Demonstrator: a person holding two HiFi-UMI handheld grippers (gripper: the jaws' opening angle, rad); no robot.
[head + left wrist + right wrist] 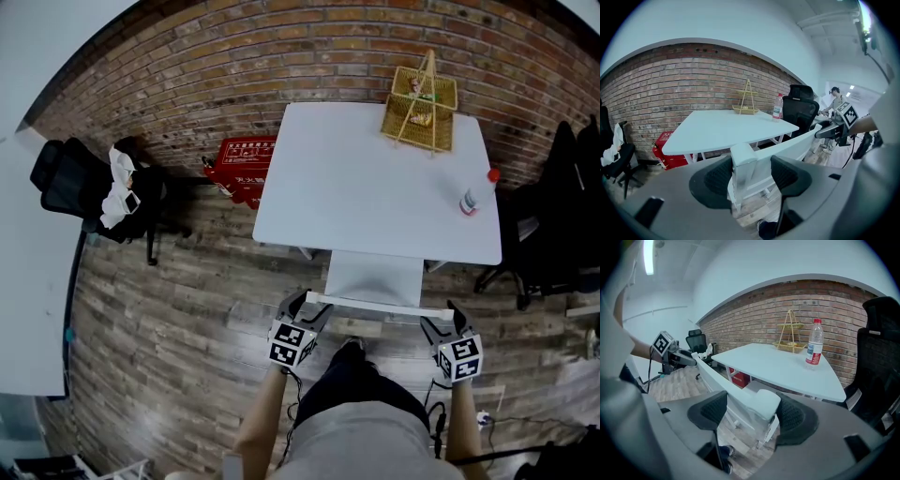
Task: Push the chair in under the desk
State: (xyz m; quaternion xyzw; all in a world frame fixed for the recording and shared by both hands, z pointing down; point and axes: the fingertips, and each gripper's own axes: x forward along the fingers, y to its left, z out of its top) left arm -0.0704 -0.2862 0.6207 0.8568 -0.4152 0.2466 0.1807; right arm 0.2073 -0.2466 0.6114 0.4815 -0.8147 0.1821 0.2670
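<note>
The white wooden chair (375, 278) stands at the near edge of the white rectangular table (375, 187). Its seat is partly tucked beneath the tabletop and its back rail lies on our side, clear of the edge. That rail runs left to right across us, parallel to the table's near edge, so we judge the push should go straight toward the far brick wall (234, 66).

The left gripper (307, 309) is at the rail's left end and the right gripper (442, 323) at its right end, neither nearer than the other.

In the left gripper view the chair's corner post (743, 161) stands between the spread fingers (717, 176). The left pad lies against the post, with a gap on the other side. In the right gripper view the other corner post (761, 404) sits between the fingers (792, 416), also spread. The right pad touches it and the left pad stands apart. As far as we can see, neither gripper pinches the wood; both straddle it.

An equal shove from both ends should keep the rail square to the table; an uneven one could swing the chair.

Farther out on the table are a woven straw basket (419, 108) at the far right and a clear plastic bottle with a red cap (471, 197) near the right edge, both well away from the chair.
</note>
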